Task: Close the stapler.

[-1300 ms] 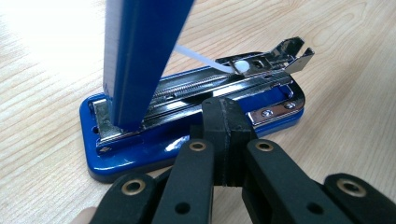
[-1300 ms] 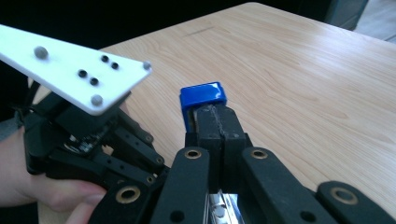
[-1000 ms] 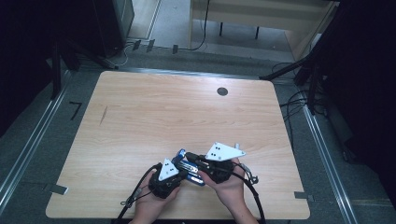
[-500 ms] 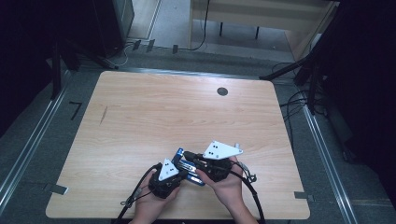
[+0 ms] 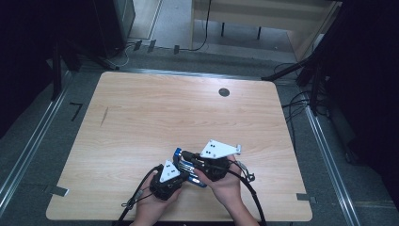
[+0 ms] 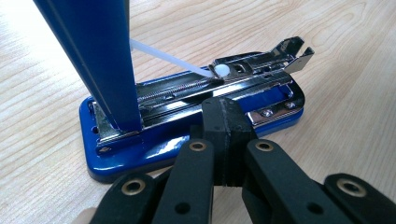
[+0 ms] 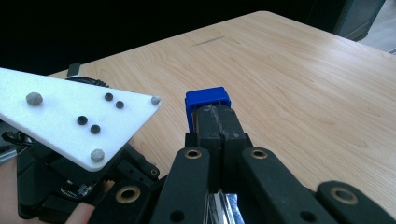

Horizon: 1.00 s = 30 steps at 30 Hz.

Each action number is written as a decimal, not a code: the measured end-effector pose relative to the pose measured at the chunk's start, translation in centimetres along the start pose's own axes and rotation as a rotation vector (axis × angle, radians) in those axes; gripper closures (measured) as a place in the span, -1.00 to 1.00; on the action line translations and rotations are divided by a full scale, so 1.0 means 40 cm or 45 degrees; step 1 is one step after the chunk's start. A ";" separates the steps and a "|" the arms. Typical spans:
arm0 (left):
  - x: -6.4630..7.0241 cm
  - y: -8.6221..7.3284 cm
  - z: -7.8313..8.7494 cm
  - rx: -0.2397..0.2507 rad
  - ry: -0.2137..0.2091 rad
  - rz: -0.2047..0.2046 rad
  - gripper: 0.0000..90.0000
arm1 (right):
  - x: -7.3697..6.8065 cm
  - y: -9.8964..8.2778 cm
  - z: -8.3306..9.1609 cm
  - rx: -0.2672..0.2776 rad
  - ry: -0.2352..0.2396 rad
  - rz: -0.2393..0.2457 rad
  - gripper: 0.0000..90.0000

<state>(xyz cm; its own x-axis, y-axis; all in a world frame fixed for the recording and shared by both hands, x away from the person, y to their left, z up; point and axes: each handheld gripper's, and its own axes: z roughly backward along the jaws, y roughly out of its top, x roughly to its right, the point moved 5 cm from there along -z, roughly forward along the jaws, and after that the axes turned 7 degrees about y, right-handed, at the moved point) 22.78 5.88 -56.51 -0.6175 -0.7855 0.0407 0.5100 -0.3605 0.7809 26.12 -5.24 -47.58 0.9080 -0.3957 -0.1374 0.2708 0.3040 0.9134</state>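
Observation:
A blue stapler lies near the table's front edge with its lid swung up. In the left gripper view its blue base and chrome magazine lie flat, and the raised lid stands at the left. My left gripper is shut, its tips resting at the base's near side. My right gripper is shut too, with the blue end of the lid right at its tips. Whether the right gripper pinches the lid I cannot tell. Both grippers meet over the stapler, a hand on each.
The wooden table has a black grommet at the back and a dark scratch at the left. The left gripper's white plate sits close beside the right gripper. Cables trail off the front edge.
The right gripper has shifted slightly and its plate has tilted a little. The left gripper and the stapler's base stay where they were.

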 end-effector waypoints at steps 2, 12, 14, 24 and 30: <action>0.000 0.000 0.000 0.000 0.000 0.001 1.00 | 0.000 0.001 -0.001 -0.003 -0.002 -0.001 1.00; 0.001 0.000 0.000 0.000 0.001 -0.003 1.00 | 0.000 0.009 -0.011 -0.012 0.004 0.002 1.00; 0.001 0.000 0.000 0.000 0.000 -0.002 1.00 | 0.000 0.010 -0.014 -0.016 0.003 0.003 1.00; 0.001 0.000 0.000 0.000 0.002 -0.007 1.00 | 0.000 0.019 -0.034 -0.015 0.011 0.006 1.00; 0.001 0.000 0.000 0.000 0.007 -0.013 1.00 | 0.000 0.022 -0.044 -0.009 0.006 0.006 1.00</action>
<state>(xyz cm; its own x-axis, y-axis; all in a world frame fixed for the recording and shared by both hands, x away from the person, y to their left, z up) 22.75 5.86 -56.51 -0.6193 -0.7846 0.0296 0.5037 -0.3682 0.7815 26.92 -3.43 -47.44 0.9108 -0.3901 -0.1354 0.2691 0.3121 0.9111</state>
